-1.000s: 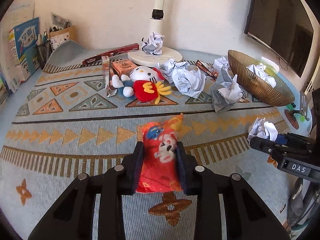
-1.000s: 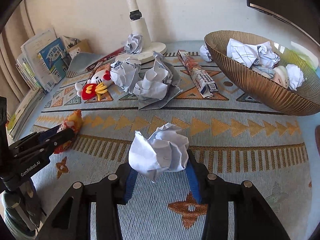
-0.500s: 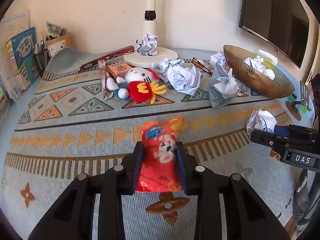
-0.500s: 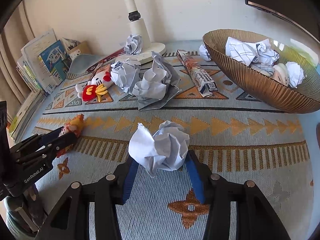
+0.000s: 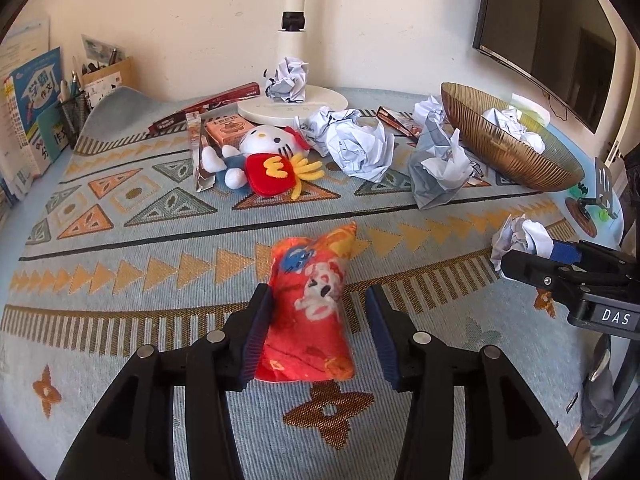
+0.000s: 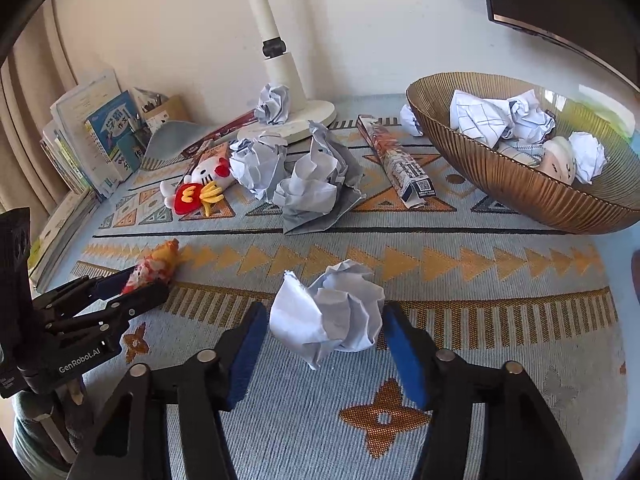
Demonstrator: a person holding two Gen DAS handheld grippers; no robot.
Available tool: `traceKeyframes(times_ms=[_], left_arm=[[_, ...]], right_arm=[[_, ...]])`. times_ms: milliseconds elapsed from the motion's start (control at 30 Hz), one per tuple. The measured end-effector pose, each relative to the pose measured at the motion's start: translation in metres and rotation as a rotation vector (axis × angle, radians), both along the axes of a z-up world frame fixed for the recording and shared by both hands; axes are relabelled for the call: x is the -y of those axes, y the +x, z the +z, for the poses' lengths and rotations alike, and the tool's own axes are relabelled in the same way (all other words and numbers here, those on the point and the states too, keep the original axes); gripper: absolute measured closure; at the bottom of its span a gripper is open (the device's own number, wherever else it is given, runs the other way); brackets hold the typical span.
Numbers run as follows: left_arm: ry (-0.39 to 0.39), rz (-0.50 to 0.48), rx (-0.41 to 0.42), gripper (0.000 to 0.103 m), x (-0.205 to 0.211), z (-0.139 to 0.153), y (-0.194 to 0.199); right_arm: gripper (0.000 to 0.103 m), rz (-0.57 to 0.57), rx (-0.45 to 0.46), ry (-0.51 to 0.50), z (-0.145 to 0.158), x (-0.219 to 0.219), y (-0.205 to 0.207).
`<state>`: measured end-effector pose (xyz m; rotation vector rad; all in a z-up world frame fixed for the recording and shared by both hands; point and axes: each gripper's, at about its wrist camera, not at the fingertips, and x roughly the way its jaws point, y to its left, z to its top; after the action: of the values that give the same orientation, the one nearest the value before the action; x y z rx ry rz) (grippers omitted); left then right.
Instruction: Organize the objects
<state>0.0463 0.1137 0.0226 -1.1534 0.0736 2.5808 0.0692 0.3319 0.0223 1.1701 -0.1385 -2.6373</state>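
While both cameras look down over the patterned rug (image 5: 120, 240), I read "DAS" on the body of my right gripper (image 6: 324, 320) where it shows at the far right of the left view, and "GenRobot.AI" on my left gripper (image 5: 316, 320) at the far left of the right view; the blue book (image 5: 34, 108) far off to the left carries print that I cannot make out; the long carton (image 6: 396, 164) ahead of the right gripper bears a small square code on its near end. My left jaws have just been opening; the red printed pouch (image 5: 310, 308) lies on the rug between them, the left pad against its side, the right pad standing clear. My right jaws have just been closing; the crumpled paper ball (image 6: 332, 316) sits between the blue pads, narrow gaps showing on both sides. Ahead and to the right of both grippers stands the ribbed golden bowl (image 6: 520, 188) with paper balls inside; the plush cat (image 5: 264, 152) lies ahead of the left gripper, well apart.
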Motion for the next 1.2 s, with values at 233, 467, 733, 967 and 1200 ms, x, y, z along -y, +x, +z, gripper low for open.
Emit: traceKeyframes(times_ms=[233, 467, 733, 967, 1200], left_arm=[[-0.006, 0.007, -0.027, 0.076, 0.000, 0.003, 0.003], [0.143, -0.038, -0.014, 0.090, -0.005, 0.036, 0.004], [0.249, -0.215, -0.119, 0.090, -0.083, 0.130, -0.023], [0.276, -0.268, -0.133, 0.078, -0.109, 0.154, -0.037], [0.207, -0.122, -0.072, 0.056, -0.053, 0.127, -0.047]], right_arm=[[0.061, 0.006, -0.046, 0.011, 0.007, 0.001, 0.007], [0.062, -0.018, -0.101, -0.167, 0.033, -0.035, 0.032], [0.062, -0.250, -0.336, -0.180, 0.123, -0.139, 0.048], [0.061, -0.351, -0.290, -0.071, 0.123, -0.167, -0.007], [0.043, -0.348, -0.196, 0.065, 0.104, -0.155, -0.037]])
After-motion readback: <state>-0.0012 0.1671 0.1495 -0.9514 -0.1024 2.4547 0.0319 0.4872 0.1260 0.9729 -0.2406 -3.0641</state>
